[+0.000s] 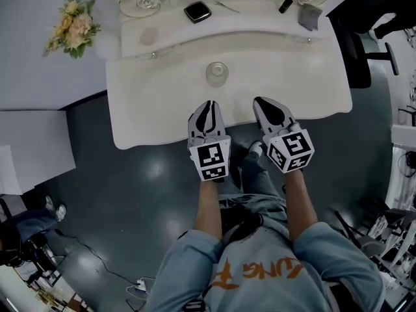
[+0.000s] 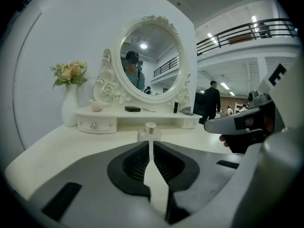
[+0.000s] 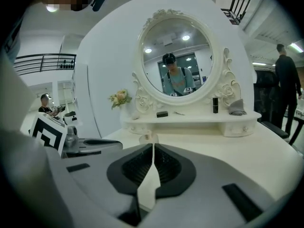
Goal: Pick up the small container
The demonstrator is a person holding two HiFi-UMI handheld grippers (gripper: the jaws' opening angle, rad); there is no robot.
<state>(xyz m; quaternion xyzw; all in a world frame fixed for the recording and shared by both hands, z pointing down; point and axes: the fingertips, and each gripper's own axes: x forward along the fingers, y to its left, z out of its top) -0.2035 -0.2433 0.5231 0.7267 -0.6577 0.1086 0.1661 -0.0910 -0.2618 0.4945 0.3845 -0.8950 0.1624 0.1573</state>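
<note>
The small container [image 1: 217,73] is a clear round jar with a pale lid, standing in the middle of the white dressing table [image 1: 149,109]. In the left gripper view the small container [image 2: 150,131] sits straight ahead, beyond the jaw tips. From the right gripper it shows just past the tips, slightly left, as the small container [image 3: 149,137]. My left gripper [image 1: 207,106] is shut and empty, a short way in front of the jar. My right gripper [image 1: 262,104] is also shut and empty, to the jar's right and nearer the table's front edge.
On the raised back shelf lie a black compact [image 1: 197,11], a thin metal tool [image 1: 227,6], a dark lipstick [image 1: 285,5] and a grey cloth [image 1: 310,15]. An oval mirror [image 2: 150,58] stands behind. A vase of flowers [image 1: 71,25] is at the left. A black chair [image 1: 364,44] stands at the right.
</note>
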